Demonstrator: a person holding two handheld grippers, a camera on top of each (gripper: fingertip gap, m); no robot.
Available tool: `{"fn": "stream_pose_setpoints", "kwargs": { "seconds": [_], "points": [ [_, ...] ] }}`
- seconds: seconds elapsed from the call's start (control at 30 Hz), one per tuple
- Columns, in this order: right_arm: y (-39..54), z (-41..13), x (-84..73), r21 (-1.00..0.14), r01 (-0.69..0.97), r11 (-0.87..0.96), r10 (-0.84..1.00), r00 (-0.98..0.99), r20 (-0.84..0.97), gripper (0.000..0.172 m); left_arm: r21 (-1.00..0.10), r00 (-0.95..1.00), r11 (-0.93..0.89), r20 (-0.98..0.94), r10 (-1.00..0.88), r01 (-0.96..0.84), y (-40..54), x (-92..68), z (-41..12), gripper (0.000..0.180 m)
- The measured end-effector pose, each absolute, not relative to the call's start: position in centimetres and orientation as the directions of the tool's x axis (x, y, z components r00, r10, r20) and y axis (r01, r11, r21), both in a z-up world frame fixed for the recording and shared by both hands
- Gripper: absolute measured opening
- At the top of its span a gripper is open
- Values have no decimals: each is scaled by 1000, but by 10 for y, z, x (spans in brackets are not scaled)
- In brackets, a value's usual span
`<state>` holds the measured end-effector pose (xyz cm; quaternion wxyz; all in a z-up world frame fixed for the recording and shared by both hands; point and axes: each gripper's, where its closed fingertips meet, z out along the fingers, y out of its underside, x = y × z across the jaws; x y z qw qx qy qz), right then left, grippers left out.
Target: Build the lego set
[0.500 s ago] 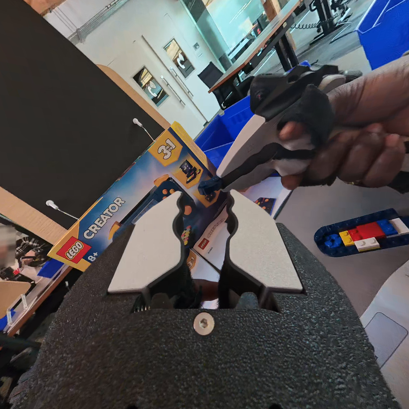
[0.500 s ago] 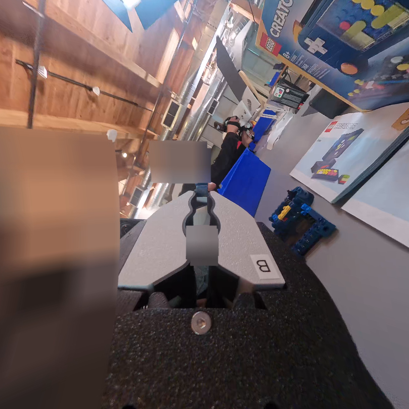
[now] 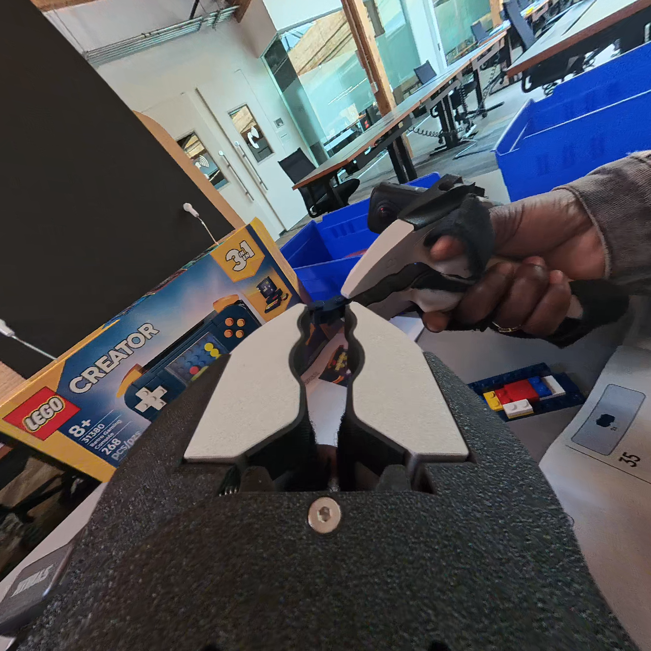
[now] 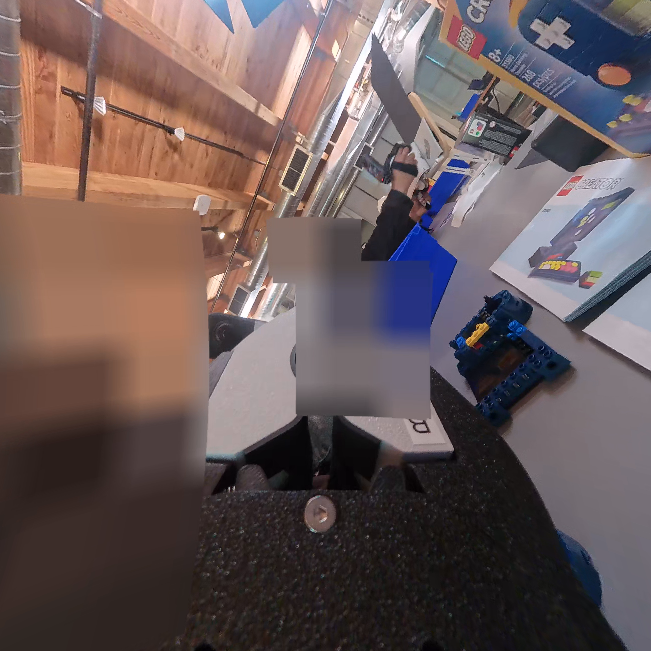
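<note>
Two tongs meet at one small dark-blue brick piece (image 3: 326,306), held in the air above the counter (image 3: 475,352).

L. wrist view: the left tongs (image 3: 326,311) are narrow, and the piece fills the gap between the tips, w/ both tips against its sides. Half a sec. ago these tongs stood clearly wider and the piece hung beyond the tips, apart from them. The right tongs (image 3: 347,299), gripped by a hand (image 3: 528,281), pinch the same piece at its right end. They were already closed on it before and now sit lower and nearer the left tips.

Behind: a toy-brick box (image 3: 141,352) leaning upright, w/ blue bins (image 3: 327,246) beside it. Right of the tongs: a flat dark-blue plate w/ red, yellow, blue and white bricks (image 3: 521,391) on the counter, near a printed sheet (image 3: 616,440).

R. wrist view: the right tongs' own tips are hidden. A dark-blue brick frame (image 4: 503,355) lies on the counter to the right, near an instruction booklet (image 4: 577,246). Both lie as they did before.
</note>
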<state>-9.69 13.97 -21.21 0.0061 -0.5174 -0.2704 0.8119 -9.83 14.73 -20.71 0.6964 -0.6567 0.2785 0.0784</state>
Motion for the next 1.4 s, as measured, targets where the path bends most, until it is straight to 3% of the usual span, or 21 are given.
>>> {"fn": "stream_pose_setpoints", "kwargs": {
  "seconds": [0.23, 0.4, 0.53, 0.67, 0.77, 0.9, 1.0, 1.4],
  "points": [
    [142, -211, -91, -524, 279, -805, 367, -461, -808, 9, -862, 802, 174, -507, -316, -476, 143, -93, -207, 11],
    [131, -217, -98, -484, 310, -819, 326, -442, -835, 9, -824, 781, 158, -566, -265, -544, 147, -89, -214, 25],
    [134, -212, -100, -417, 272, -867, 263, -461, -847, 8, -842, 800, 168, -540, -262, -513, 146, -93, -210, 12],
    [142, -209, -99, -388, 224, -894, 252, -466, -848, 8, -843, 824, 185, -534, -187, -505, 146, -103, -202, 36],
    [150, -209, -100, -345, 175, -922, 231, -465, -855, 9, -840, 830, 168, -539, -145, -517, 147, -108, -202, 42],
    [161, -214, -103, -273, 75, -959, 217, -426, -878, 9, -822, 822, 112, -566, -55, -559, 150, -116, -205, 23],
    [166, -219, -104, -235, 4, -972, 213, -402, -891, 9, -845, 841, 101, -533, -93, -525, 151, -108, -209, 12],
    [144, -214, -109, -267, 50, -962, 221, -426, -877, 6, -850, 845, 113, -525, -100, -515, 151, -108, -210, 28]
  ]
}}
